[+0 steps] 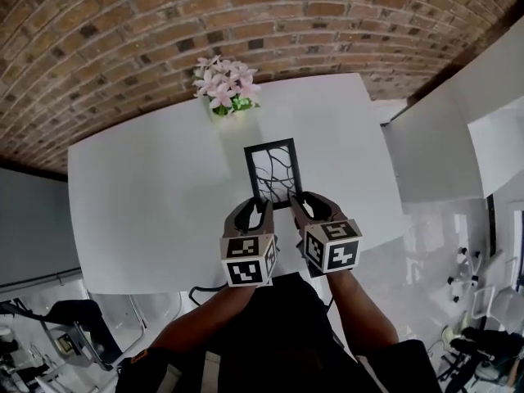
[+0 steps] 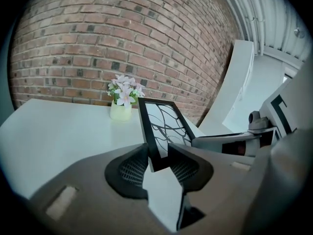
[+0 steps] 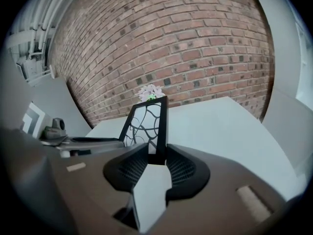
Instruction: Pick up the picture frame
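Holding the picture frame (image 1: 273, 173) with both tools, I have my left gripper (image 1: 260, 213) on its lower left corner and my right gripper (image 1: 300, 211) on its lower right corner, just below the middle of the head view. In the left gripper view the dark ribbed pads (image 2: 134, 168) stand a narrow way apart and press on the black border at that corner, with the frame (image 2: 164, 126) leaning up and to the right out of them. In the right gripper view the jaws are likewise only as wide as the border and are pinched on the frame's right edge (image 3: 161, 126), which stands nearly upright from the pads. The frame is black, with a pale panel crossed by dark branching lines, and I hold it up over the white table (image 1: 147, 187), near the table's middle. A small pale pot of pink flowers (image 1: 225, 84) sits at the table's far edge, above the frame in the head view, well apart from it. Behind the table runs a brick wall (image 1: 123, 47).
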`<state>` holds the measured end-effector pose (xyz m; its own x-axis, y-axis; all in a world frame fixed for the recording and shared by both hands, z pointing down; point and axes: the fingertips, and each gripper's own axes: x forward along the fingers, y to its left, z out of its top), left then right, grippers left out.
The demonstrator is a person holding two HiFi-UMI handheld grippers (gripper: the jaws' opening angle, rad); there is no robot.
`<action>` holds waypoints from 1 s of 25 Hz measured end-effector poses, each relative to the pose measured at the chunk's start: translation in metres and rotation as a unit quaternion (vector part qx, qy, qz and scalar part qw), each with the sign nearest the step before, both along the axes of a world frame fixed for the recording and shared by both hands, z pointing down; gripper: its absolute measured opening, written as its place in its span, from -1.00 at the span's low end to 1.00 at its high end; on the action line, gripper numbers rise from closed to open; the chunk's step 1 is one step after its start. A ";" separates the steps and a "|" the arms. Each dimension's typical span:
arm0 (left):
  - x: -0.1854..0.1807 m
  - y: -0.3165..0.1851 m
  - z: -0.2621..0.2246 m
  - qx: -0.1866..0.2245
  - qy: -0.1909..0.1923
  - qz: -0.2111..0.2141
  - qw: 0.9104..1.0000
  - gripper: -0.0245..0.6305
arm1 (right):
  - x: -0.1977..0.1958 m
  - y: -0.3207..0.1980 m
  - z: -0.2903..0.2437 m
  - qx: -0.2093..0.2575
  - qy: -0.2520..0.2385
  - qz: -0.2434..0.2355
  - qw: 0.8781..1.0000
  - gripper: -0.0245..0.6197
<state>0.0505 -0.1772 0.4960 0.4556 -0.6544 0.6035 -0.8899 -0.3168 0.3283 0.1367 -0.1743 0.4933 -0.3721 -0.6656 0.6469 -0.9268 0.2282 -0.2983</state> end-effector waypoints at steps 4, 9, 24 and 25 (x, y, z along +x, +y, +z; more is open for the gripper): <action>-0.019 0.015 -0.019 0.018 0.002 0.023 1.000 -0.58 | -0.018 0.023 -0.020 0.014 -0.002 0.026 1.000 -0.57; -0.042 0.030 -0.037 0.032 0.007 0.041 0.999 -0.60 | -0.042 0.048 -0.038 0.022 0.008 0.051 0.998 -0.58; -0.097 0.093 -0.081 0.059 0.025 0.113 0.992 -0.61 | -0.101 0.126 -0.083 0.048 0.028 0.131 0.990 -0.60; -0.099 0.098 -0.086 0.063 0.028 0.118 0.991 -0.61 | -0.103 0.132 -0.088 0.051 0.031 0.137 0.989 -0.60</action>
<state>-0.0487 -0.0789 0.4102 0.6354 -0.5938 0.4936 -0.7676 -0.5550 0.3205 0.0337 -0.0420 0.4057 -0.1316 -0.7986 0.5873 -0.9737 -0.0071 -0.2279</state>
